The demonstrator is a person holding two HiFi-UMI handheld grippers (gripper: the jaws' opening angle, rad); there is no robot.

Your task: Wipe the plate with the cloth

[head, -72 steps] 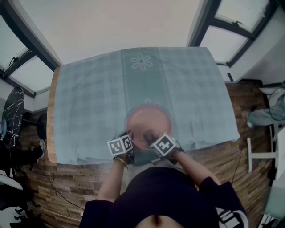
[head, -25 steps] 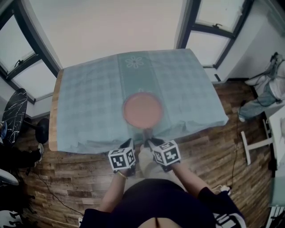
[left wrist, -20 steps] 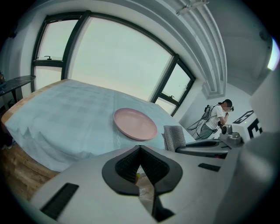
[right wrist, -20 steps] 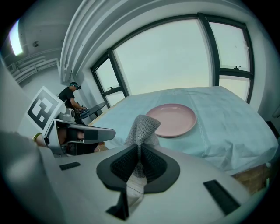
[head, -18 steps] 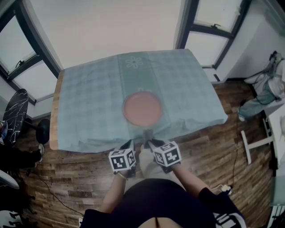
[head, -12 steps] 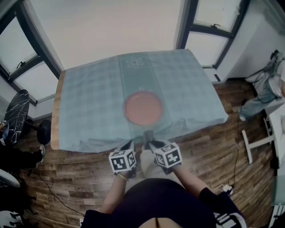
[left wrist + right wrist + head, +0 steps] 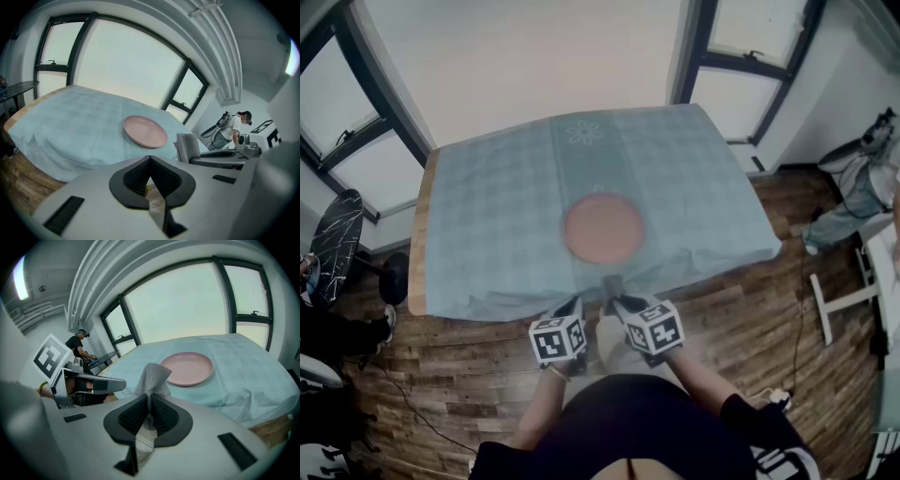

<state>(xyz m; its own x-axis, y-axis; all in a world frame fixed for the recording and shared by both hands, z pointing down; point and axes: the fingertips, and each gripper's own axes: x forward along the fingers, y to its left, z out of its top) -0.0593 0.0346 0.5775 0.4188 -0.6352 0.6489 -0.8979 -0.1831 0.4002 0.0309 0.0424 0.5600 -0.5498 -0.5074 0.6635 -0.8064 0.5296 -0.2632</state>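
Observation:
A pink plate (image 7: 603,228) lies on the table's light blue tablecloth (image 7: 487,216), near the front edge. Both grippers hang in front of that edge, over the wooden floor, close to the person's body. My right gripper (image 7: 614,298) is shut on a grey knitted cloth (image 7: 612,284), which stands up out of its jaws (image 7: 152,377) with the plate (image 7: 187,368) beyond it. My left gripper (image 7: 574,306) is shut with nothing between its jaws (image 7: 150,160). It sits just left of the right one, and the plate (image 7: 145,131) and cloth (image 7: 188,146) show ahead of it.
The tablecloth hangs in folds over the table's front edge (image 7: 581,295). Wooden floor (image 7: 422,375) surrounds the table. A dark round table (image 7: 333,239) stands at the left and a white stand (image 7: 839,309) at the right. A person (image 7: 78,347) stands in the background.
Since the earliest frame both grippers have drawn back from the plate to in front of the table edge, the cloth still in the right one. Over the last second they barely moved.

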